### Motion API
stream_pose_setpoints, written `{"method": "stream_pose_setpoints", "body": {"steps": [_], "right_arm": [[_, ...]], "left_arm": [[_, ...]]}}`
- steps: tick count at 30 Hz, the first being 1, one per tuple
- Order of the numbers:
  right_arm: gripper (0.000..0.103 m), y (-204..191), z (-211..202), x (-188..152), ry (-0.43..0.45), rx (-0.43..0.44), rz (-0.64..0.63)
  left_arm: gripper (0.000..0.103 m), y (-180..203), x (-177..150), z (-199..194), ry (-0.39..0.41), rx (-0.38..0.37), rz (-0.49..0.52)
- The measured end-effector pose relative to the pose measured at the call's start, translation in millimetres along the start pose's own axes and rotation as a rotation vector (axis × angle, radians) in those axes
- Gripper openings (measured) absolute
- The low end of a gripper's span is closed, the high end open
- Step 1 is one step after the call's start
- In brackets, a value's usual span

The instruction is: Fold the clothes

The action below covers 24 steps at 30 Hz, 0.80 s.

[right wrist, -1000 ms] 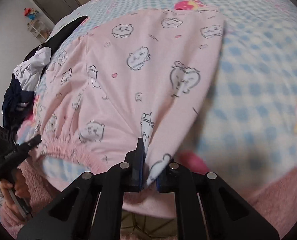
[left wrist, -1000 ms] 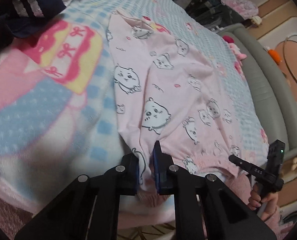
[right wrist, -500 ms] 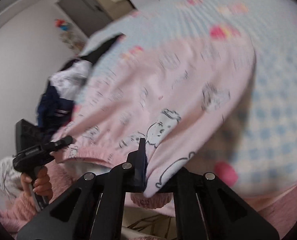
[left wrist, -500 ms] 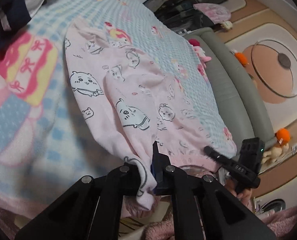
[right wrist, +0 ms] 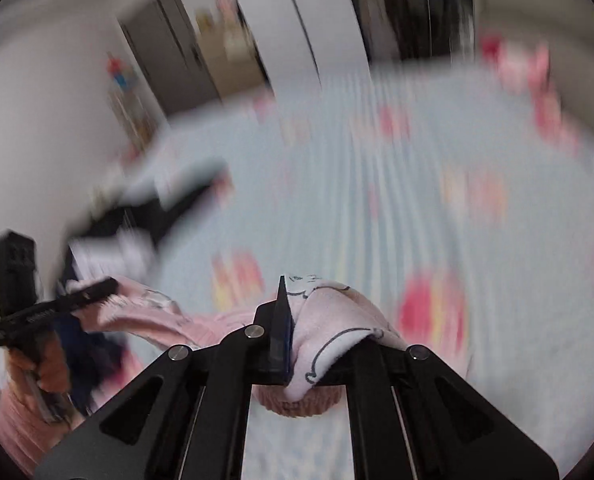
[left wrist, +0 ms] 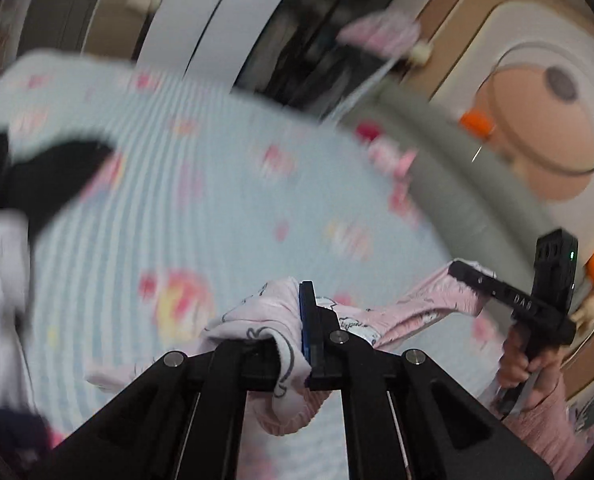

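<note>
A pink garment with cartoon prints (left wrist: pixel 257 318) hangs in the air between my two grippers, above the blue checked bed sheet (left wrist: pixel 177 208). My left gripper (left wrist: pixel 297 320) is shut on one corner of its waistband, the jaws closing tight, and cloth drapes over the left finger. In the same view my right gripper (left wrist: pixel 463 272), held by a hand (left wrist: pixel 523 364), pinches the other end. In the right wrist view my right gripper (right wrist: pixel 293 320) clamps a fold of the garment (right wrist: pixel 337 320), and my left gripper (right wrist: pixel 105 286) holds the far end. The lower part of the garment is hidden.
Dark and white clothes (left wrist: pixel 45 184) are piled on the left of the bed, also blurred as the clothes pile (right wrist: pixel 145 216). A grey padded bed edge (left wrist: pixel 457 188) runs along the right, with a round mat (left wrist: pixel 545 120) and orange toys (left wrist: pixel 475 124) on the floor beyond. Both views are motion-blurred.
Both grippers have risen quickly, lifting the pink garment off the bed by its waistband. It lay flat a second ago and now hangs stretched between them.
</note>
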State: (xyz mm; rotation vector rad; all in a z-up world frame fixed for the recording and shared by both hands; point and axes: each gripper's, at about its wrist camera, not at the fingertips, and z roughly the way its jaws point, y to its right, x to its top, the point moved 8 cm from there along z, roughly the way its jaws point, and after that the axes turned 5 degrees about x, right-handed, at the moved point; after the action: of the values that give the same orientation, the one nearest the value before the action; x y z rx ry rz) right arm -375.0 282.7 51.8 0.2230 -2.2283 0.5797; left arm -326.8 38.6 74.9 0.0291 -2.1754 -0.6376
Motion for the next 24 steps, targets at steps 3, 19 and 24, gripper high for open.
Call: {"method": "stream_pose_setpoints", "body": {"steps": [3, 19, 24], "right_arm": [[0.004, -32, -57, 63, 0.161, 0.022, -0.057], [0.005, 44, -6, -268, -0.174, -0.125, 0.211], [0.005, 66, 20, -347, -0.278, -0.054, 0.357]], "left_arm": [[0.006, 31, 48, -48, 0.104, -0.027, 0.058], [0.006, -70, -281, 57, -0.445, 0.125, -0.080], [0.008, -96, -329, 55, -0.436, 0.087, -0.254]]}}
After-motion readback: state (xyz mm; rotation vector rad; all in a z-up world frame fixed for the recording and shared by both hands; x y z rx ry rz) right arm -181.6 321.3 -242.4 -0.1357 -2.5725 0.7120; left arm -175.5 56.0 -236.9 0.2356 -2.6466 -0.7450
